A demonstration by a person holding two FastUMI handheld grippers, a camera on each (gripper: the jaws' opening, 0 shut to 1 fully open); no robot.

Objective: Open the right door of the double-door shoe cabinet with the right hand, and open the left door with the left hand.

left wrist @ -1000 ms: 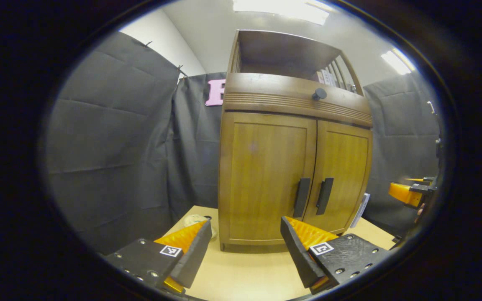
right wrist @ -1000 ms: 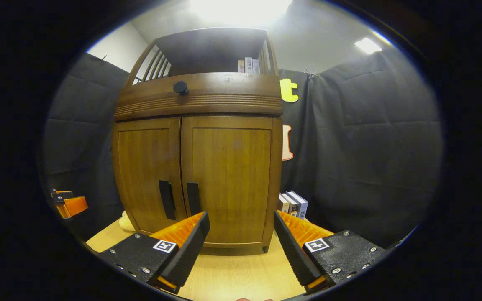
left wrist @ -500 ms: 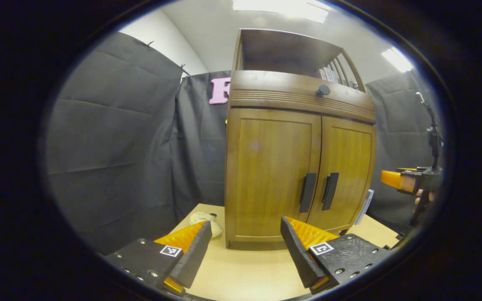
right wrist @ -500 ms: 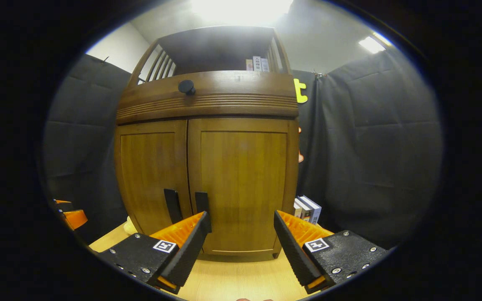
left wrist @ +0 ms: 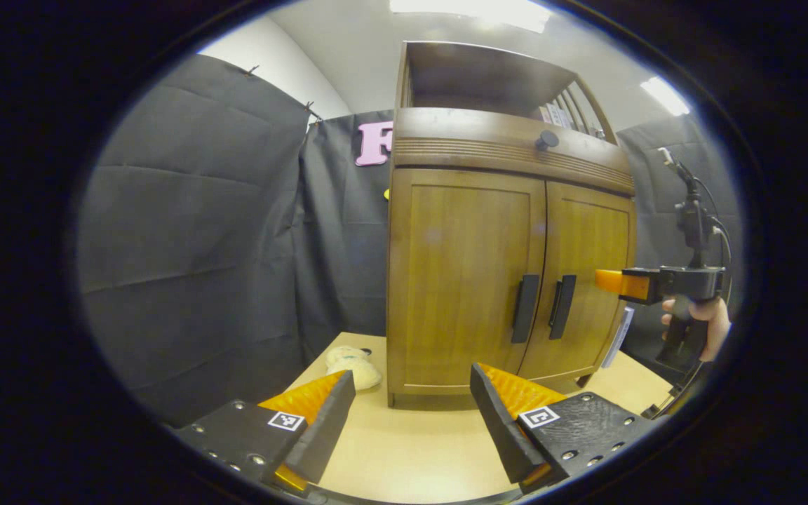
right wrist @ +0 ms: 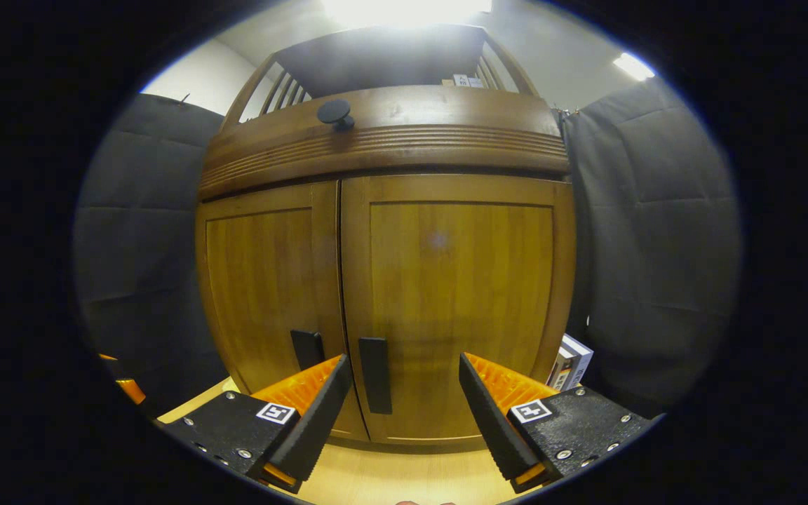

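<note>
I am holding my left gripper (left wrist: 412, 400) low over the pale table (left wrist: 411, 449), its fingers standing wide apart with nothing between them, and it is pointing at the wooden shoe cabinet (left wrist: 509, 245) that is standing upright on the table ahead of me. Both doors are sitting closed: the left door (left wrist: 463, 273) and the right door (left wrist: 586, 280) are meeting at the middle seam, with the left door's handle (left wrist: 524, 318) and the right door's handle (left wrist: 562, 316) hanging upright just beside each other on either side of that seam. From the left gripper view I am seeing my right gripper (left wrist: 611, 280) out to the side, held up by my hand (left wrist: 698, 326) at about the height of the handles and in front of the right door, though I cannot tell from there whether it is touching the wood. In the right gripper view, that gripper's fingers are also gaping apart and gripping nothing, and the right door's handle is showing between them, nearer the one on the view's left; I cannot tell whether it is touching. A round dark knob (right wrist: 334, 113) is sticking out of the ribbed drawer front above the doors. A small plush toy (left wrist: 353, 363) is lying on the table just beside the cabinet's left corner, and a few books (right wrist: 571, 361) are standing by its right side.
</note>
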